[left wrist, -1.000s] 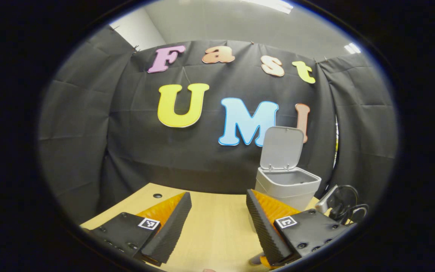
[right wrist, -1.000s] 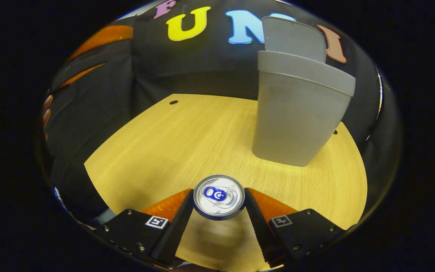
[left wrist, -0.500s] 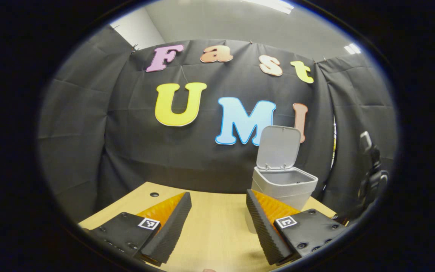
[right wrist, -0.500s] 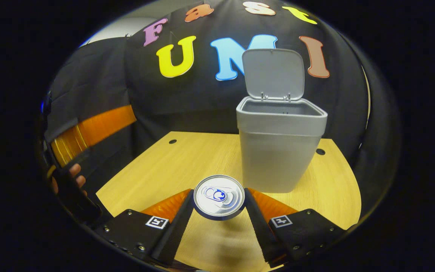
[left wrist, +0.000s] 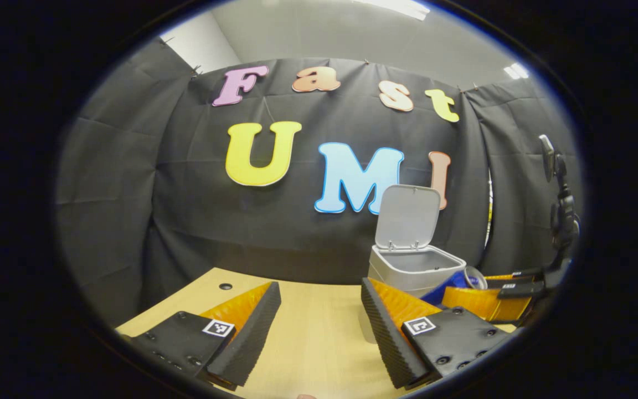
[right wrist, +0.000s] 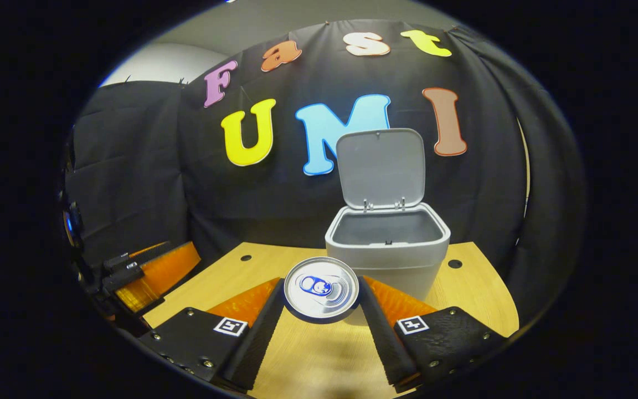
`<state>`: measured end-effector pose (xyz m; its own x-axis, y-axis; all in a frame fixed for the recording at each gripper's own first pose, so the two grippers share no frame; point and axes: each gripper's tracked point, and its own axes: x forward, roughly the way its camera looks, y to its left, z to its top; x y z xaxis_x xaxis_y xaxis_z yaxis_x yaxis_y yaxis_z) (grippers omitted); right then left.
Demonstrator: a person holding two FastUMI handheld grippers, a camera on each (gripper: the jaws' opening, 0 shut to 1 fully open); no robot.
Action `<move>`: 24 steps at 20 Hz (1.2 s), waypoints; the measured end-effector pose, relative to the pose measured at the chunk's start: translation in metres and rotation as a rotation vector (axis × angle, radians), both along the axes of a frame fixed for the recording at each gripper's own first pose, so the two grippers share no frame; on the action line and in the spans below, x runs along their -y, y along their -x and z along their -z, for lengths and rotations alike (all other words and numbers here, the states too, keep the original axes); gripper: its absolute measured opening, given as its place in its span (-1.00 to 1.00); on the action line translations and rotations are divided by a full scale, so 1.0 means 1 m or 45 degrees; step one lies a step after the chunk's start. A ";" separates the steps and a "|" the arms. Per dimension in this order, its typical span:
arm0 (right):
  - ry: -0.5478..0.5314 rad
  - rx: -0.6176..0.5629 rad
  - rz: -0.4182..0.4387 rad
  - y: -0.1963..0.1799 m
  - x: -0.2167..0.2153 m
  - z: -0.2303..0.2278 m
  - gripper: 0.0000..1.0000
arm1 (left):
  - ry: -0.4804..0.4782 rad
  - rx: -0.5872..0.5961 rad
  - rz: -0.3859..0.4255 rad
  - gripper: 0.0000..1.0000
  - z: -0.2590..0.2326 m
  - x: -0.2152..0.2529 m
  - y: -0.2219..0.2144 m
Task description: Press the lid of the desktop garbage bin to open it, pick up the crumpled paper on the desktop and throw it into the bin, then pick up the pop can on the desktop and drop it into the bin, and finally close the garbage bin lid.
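Wooden desk (right wrist: pixel 479 299): right gripper (right wrist: pixel 322 310) clamps upright can (right wrist: pixel 322 289); open bin (right wrist: pixel 388 246) just ahead, slightly right; left gripper (left wrist: pixel 319 327) spread, empty.

Even overhead light, strong fisheye bending in both views.

Ceiling panels (left wrist: pixel 402 6) are glowing white at the top of the left gripper view and blowing out to glare, while the wooden table (right wrist: pixel 479 299) is sitting evenly lit, with a soft shadow pooling beneath the pop can (right wrist: pixel 322 289). The can's top is catching a mild sheen (its print staying sharp). Straight edges are curving toward the rims, where detail is darkening and smearing.
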<state>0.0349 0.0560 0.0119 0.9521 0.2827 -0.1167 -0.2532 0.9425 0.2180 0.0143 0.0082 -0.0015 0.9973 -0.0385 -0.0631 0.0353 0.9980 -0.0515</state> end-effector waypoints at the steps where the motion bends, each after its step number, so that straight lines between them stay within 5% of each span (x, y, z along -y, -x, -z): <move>1: -0.007 0.024 0.017 -0.004 0.005 -0.007 0.65 | -0.002 0.003 0.001 0.90 -0.001 0.000 -0.001; 11: 0.053 0.231 0.137 -0.049 0.029 -0.061 0.65 | -0.014 0.023 0.003 0.90 -0.005 0.002 -0.009; 16: 0.138 0.263 0.210 -0.080 0.036 -0.058 0.65 | 0.017 0.014 -0.014 0.90 -0.001 -0.001 -0.007; 24: 0.233 0.228 0.183 -0.106 0.024 -0.039 0.66 | 0.029 0.001 -0.049 0.91 0.001 -0.007 -0.004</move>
